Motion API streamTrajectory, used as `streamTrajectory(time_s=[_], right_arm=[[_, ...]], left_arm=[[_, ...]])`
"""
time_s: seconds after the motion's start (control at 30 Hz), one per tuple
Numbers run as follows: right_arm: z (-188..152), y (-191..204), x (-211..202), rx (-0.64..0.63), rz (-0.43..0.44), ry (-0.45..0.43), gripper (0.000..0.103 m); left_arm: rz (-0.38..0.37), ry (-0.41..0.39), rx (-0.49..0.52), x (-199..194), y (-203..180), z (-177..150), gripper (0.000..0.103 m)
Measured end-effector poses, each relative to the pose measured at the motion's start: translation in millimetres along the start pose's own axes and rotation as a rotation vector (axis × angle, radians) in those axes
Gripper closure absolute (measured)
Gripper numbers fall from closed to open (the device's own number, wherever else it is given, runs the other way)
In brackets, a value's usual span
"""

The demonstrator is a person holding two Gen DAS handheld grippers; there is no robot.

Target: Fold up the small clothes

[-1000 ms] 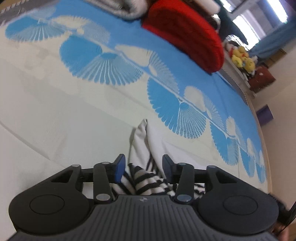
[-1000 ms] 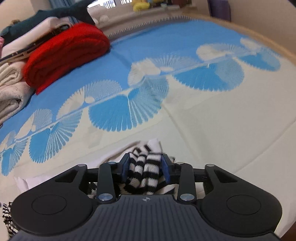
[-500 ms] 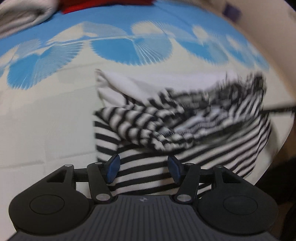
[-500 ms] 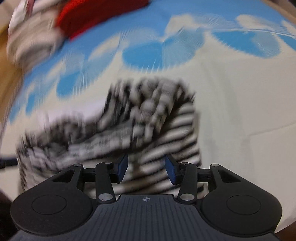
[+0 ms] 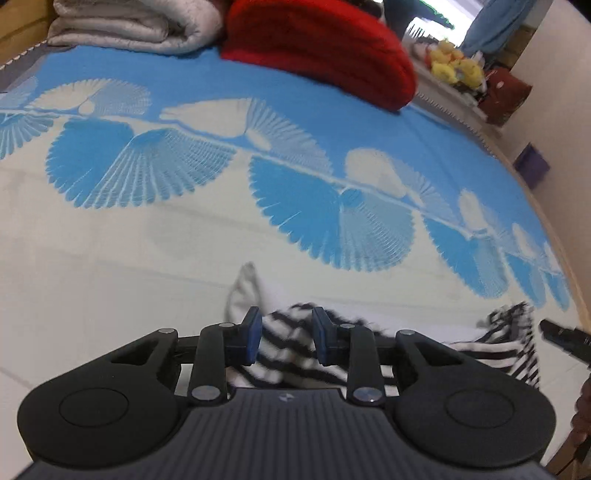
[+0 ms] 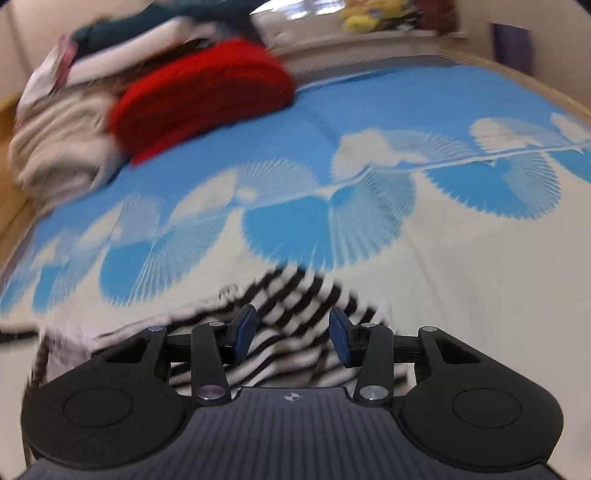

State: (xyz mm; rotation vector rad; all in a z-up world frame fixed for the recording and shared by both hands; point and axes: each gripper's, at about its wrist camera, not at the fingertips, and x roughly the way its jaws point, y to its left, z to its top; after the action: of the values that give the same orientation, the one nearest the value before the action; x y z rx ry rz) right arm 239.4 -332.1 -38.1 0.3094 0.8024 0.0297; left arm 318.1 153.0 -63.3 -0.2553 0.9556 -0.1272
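A small black-and-white striped garment (image 5: 288, 347) with a white lining lies bunched on the blue-and-cream bedspread (image 5: 184, 236). In the left wrist view my left gripper (image 5: 286, 338) is open, its blue pads either side of a striped fold. In the right wrist view the garment (image 6: 295, 306) lies under my right gripper (image 6: 291, 334), which is open wide with the stripes between its fingers. The tip of the right gripper (image 5: 565, 338) shows at the left view's right edge, past the garment's far corner.
A folded red blanket (image 5: 321, 48) and grey-white bedding (image 5: 133, 26) are stacked at the head of the bed. The red blanket (image 6: 199, 96) also shows in the right view. Yellow plush toys (image 5: 456, 66) sit on a shelf beyond. The bed's right edge (image 5: 554, 236) is close.
Both grippers held the garment a second ago, lifted and spread it, then lowered it onto the bed. Both now stand open with the cloth lying loose between the fingers.
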Motion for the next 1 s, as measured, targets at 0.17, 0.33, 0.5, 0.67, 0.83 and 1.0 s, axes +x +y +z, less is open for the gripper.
streamTrajectory(time_s=[0.17,0.33,0.5,0.67,0.83,1.0], right_arm=[[10,-9,3,0.001,-0.026,-0.017,0.057],[8,-12,9,-0.134,-0.03,0.017,0.048],[1,8,23,-0.262,-0.036,0.053,0.048],[-7,34,38,-0.394,-0.064,0.067,0.053],[0,37,53,-0.385,-0.086,0.071,0.099],[25,30,39,-0.209,-0.074,-0.079,0.101]], left_arm=[[-0.037,-0.017,0.072,-10,7,10,0.038],[-0.029,0.043,0.161,-4,-1,3,0.033],[0.077,0.046,0.296,15,-23,-8,0.039],[0.076,0.071,0.3,28,-26,-7,0.086],[0.08,-0.02,0.241,18,-20,11,0.096],[0.089,-0.196,0.126,2,-15,32,0.097]])
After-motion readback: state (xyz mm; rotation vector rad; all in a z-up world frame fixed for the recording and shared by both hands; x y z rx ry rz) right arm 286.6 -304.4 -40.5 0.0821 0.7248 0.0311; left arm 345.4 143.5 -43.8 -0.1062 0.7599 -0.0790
